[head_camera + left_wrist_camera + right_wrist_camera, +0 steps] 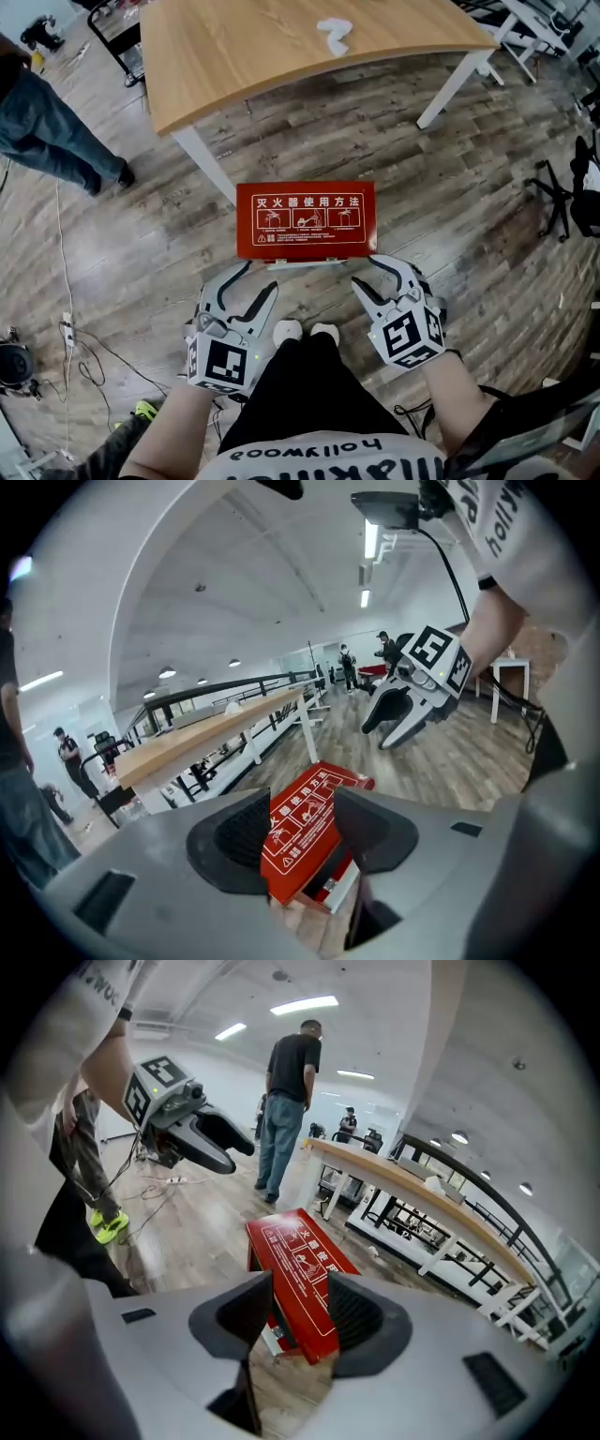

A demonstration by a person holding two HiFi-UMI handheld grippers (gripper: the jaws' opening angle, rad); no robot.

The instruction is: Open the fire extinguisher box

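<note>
Box (306,219) sits shut on the floor, just ahead of your feet. Left gripper (261,277) and right gripper (366,270) are spread, empty, near its front edge. Take that edge evenly and lift slowly.

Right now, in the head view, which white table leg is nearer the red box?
The left leg, ending just by the far left corner of the box; the right leg stands well off.

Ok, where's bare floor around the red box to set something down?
Bare floor lies right of the red box, toward the office chair, and left of it, before the power strip. Crowded: its near side, with left gripper, right gripper and shoes; the table leg behind.
</note>
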